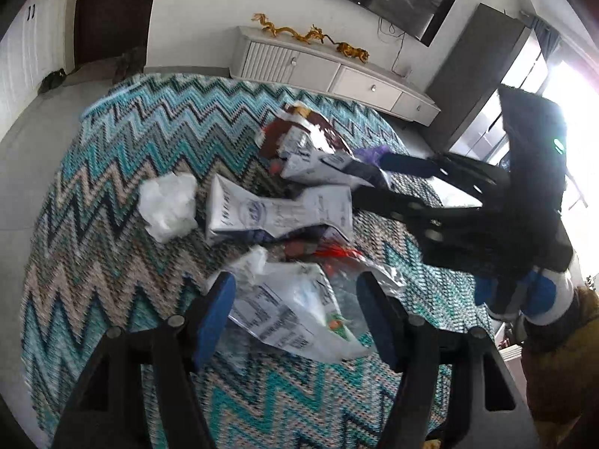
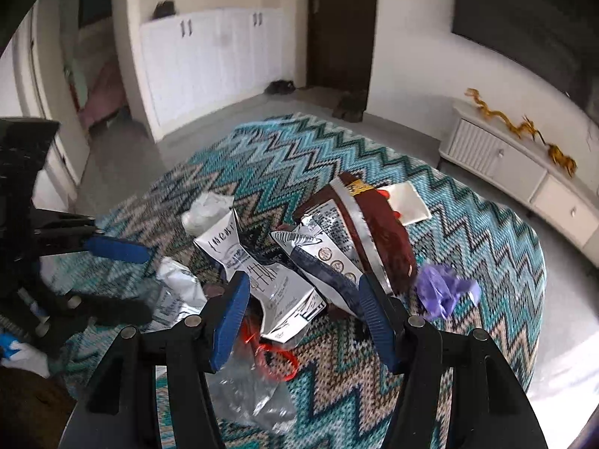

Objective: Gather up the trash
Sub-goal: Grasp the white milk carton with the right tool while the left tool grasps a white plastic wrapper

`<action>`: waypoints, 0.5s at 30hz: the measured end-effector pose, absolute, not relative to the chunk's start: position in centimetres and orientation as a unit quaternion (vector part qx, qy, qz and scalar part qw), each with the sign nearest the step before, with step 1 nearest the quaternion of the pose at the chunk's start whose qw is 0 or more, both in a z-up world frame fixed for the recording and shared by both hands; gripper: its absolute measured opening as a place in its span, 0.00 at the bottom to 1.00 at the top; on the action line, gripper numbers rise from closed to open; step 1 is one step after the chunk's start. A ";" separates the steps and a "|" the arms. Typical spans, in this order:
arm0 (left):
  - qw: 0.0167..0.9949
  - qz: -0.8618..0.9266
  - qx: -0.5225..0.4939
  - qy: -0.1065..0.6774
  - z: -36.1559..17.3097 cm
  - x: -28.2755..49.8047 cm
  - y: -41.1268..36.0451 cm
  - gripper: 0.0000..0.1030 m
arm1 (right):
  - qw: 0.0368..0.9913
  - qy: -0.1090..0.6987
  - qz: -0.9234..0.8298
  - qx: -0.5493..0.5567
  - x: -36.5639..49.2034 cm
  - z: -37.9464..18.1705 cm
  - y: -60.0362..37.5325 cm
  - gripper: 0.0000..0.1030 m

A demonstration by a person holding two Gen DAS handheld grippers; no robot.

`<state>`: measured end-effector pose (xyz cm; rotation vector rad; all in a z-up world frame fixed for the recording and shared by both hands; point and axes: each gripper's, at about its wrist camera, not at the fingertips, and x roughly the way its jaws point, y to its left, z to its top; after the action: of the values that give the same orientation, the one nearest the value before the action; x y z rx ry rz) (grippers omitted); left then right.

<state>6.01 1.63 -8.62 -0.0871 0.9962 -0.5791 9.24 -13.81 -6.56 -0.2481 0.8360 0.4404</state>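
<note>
Trash heap (image 1: 295,202) at frame centre on zigzag rug (image 1: 112,254), crushed white carton (image 1: 277,213), brown wrapper (image 2: 378,232), purple glove (image 2: 445,292) lower right, left hand-held gripper (image 1: 295,303) spread wide over printed wrapper (image 1: 288,310), right hand-held gripper (image 2: 303,314) spread wide over carton, holding nothing

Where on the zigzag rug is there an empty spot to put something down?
The teal zigzag rug is bare on its far side toward the white low cabinet, and left of the crumpled white tissue. The middle is crowded: crushed silver-white cartons, brown wrapper, purple glove.
</note>
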 end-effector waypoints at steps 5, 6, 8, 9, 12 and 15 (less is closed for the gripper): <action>0.834 -0.259 -0.019 0.488 -10.4 5.5 0.1 0.64 | 0.875 0.418 0.203 -0.131 11.0 -7.8 -13.8 0.58; 0.831 -0.252 -0.017 0.495 -10.9 5.6 0.0 0.64 | 0.875 0.421 0.200 -0.132 11.3 -7.9 -13.9 0.57; 0.831 -0.239 -0.014 0.502 -11.7 5.7 0.0 0.63 | 0.874 0.425 0.197 -0.128 11.7 -8.2 -14.2 0.51; 0.832 -0.234 -0.015 0.504 -11.9 5.7 0.2 0.63 | 0.875 0.426 0.195 -0.126 11.9 -8.3 -14.4 0.45; 0.831 -0.229 -0.028 0.507 -12.4 5.5 0.9 0.43 | 0.874 0.428 0.196 -0.121 12.1 -8.6 -14.7 0.34; 0.832 -0.234 -0.040 0.502 -12.2 4.7 1.7 0.24 | 0.875 0.425 0.197 -0.121 12.1 -8.6 -14.7 0.19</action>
<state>4.73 1.72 -12.18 -0.0854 1.0637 -0.4969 12.13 -14.74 -8.61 -0.2525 0.8866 0.4103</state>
